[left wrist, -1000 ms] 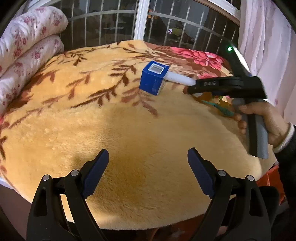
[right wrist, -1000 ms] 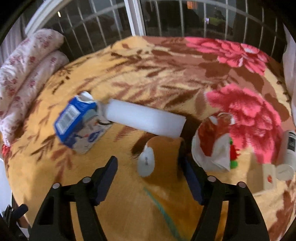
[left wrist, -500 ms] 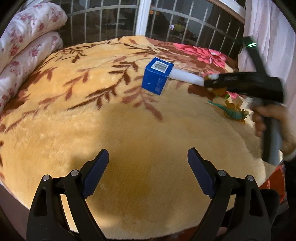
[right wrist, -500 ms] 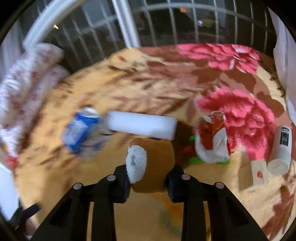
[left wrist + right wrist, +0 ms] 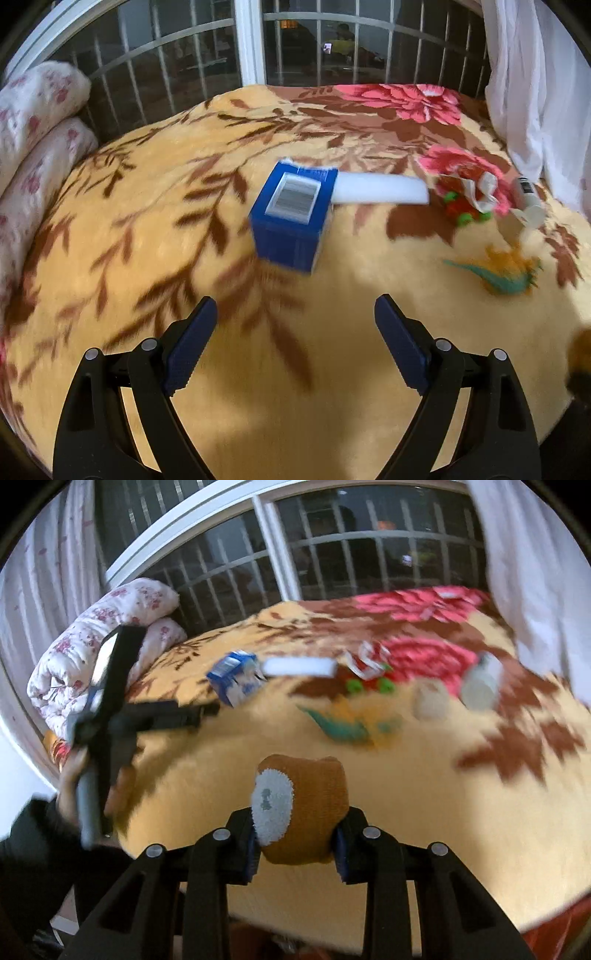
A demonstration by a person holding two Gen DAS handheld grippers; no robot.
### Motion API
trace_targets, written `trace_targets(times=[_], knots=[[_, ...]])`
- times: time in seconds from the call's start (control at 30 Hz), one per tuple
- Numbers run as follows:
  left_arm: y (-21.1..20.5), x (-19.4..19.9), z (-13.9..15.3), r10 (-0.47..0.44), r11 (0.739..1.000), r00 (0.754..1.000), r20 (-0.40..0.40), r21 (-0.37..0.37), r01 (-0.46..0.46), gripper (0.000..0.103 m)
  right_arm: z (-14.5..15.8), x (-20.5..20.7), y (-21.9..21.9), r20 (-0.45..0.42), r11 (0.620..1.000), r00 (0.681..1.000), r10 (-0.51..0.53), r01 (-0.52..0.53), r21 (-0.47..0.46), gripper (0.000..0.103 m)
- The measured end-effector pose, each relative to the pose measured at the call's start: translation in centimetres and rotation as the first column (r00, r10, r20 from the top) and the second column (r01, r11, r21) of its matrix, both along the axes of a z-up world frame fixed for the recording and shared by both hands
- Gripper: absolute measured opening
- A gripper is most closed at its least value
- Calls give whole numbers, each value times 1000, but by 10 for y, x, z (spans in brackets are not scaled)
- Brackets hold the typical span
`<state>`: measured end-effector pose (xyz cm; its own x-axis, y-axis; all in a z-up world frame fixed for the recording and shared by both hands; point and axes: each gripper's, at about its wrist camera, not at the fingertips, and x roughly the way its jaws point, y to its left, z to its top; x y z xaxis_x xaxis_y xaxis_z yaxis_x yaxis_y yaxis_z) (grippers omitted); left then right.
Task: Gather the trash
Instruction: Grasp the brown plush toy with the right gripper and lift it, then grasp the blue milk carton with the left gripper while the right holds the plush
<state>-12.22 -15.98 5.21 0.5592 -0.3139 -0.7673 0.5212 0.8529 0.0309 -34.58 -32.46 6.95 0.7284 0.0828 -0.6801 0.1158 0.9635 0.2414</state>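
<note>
Right wrist view: the right hand-held gripper [image 5: 297, 845] has just been closing and now pinches a brown sock with a white patch [image 5: 301, 808] between its 2 pads, above the near edge of the bed [image 5: 443, 812]. The left hand-held gripper [image 5: 295, 339] gapes wide (nothing between its fingers), facing a blue carton [image 5: 293, 218] lying mid-bed, a white foam bar [image 5: 380, 190] touching it.
</note>
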Motion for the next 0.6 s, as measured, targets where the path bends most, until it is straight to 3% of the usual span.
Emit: trace_targets(times=[0.3,0.37,0.4,0.43,0.6], knots=[[-32,63,-14,9,1000,999,-42,-4,-9,85,-22,-39,-15,-16,997,998,-62,63,45,32],[-36,73,-17,24,1000,998,-49,-11,-25,77,-21,-40,-13,-6,997,998,-66,66,34,32],[-39,77,-20,25,1000,998,-63,-4,-25,58,-21,-39,-11,-2,997,998,-65,65,31,32],[-42,80,-25,25,1000,996,-90,12,-24,57,-21,-38,-11,0,998,998,-65,65,27,32],[-42,67,-22,54,998,998,-24,42,-53,56,-23,-38,-9,7,997,997,-79,78,23,32]])
